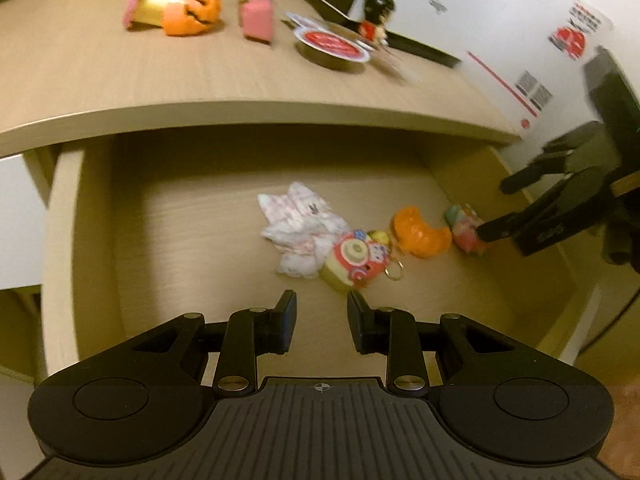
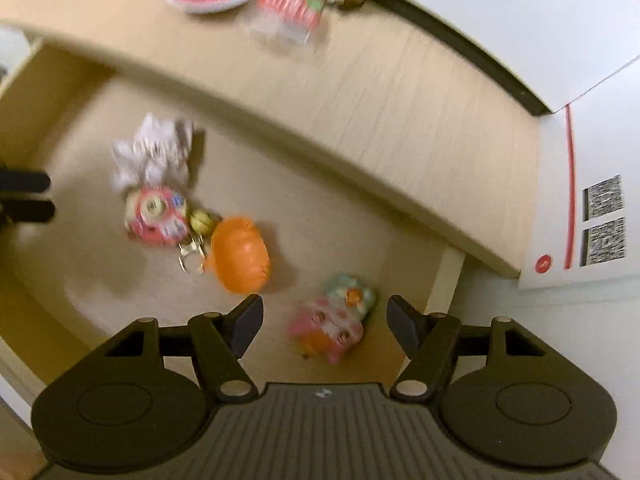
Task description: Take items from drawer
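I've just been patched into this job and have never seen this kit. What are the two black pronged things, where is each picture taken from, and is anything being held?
Each picture comes from a camera on a hand-held gripper that a person carries, looking along its two fingers. The left hand-held gripper hangs open over the open light wooden drawer, holding nothing. The right hand-held gripper is open around the pink and teal plush toy, not yet closed. Also in the drawer: a crumpled white cloth, a round red and yellow keychain toy and an orange pumpkin-shaped toy. More toys lie on the desk top.
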`<state>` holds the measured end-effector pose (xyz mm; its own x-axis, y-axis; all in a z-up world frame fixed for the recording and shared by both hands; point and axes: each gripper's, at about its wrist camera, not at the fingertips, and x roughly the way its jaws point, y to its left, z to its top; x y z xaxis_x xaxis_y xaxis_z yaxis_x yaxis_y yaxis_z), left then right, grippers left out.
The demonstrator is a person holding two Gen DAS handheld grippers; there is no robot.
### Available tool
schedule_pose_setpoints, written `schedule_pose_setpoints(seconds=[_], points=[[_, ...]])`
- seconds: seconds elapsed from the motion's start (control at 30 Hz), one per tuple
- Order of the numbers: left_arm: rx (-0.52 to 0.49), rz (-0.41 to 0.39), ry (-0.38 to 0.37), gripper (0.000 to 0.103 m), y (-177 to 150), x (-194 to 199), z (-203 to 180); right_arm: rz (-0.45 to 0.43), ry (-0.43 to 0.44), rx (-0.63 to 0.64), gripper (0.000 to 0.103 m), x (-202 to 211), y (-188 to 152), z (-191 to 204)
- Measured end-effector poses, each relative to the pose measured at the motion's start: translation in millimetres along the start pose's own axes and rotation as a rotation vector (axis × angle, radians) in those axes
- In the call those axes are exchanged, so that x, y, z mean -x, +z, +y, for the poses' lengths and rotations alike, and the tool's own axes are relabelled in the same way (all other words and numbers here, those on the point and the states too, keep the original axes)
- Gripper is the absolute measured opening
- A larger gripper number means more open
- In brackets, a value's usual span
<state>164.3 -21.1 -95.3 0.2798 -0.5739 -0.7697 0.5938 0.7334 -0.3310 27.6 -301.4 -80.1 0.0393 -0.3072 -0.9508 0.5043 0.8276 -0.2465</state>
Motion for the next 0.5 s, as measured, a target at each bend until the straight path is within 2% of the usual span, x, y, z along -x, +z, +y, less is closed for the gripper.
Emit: schedule_pose_setpoints(seconds=[0.07, 0.17, 0.23, 0.37, 0.4, 0.5], points=[[-0.009, 0.008, -0.003, 0.030, -0.4, -1.2, -1.0, 0.028, -0.028, 0.074, 0.069, -12.7, 4.4, 12.6], [-0.007, 0.018, -0.001, 0.030, -2.5, -1.8, -0.5, 0.066, -0.135, 0.214, 0.068, -35.5, 8.0, 37.3], [-0.001, 0.022, 0.001, 0.030, -3.6, -1.8, 0.5, 0.087, -0.177, 0.251, 0.068, -47.9, 9.0, 43.0], [0.007, 0.032, 0.007, 0.030, -5.5, -1.5, 2.7, 0.128, -0.171, 0.238, 0.053, -65.3, 13.7, 43.3], [0.008, 0.035, 0.008, 0.030, -5.9, -1.5, 3.2, 0.119, -0.183, 0.233, 0.044, -65.9, 14.6, 44.2], [0.005, 0.043, 0.009, 0.030, -6.0, -2.8, 2.9, 0.075, -0.172, 0.160, 0.043, -61.5, 19.3, 43.3]])
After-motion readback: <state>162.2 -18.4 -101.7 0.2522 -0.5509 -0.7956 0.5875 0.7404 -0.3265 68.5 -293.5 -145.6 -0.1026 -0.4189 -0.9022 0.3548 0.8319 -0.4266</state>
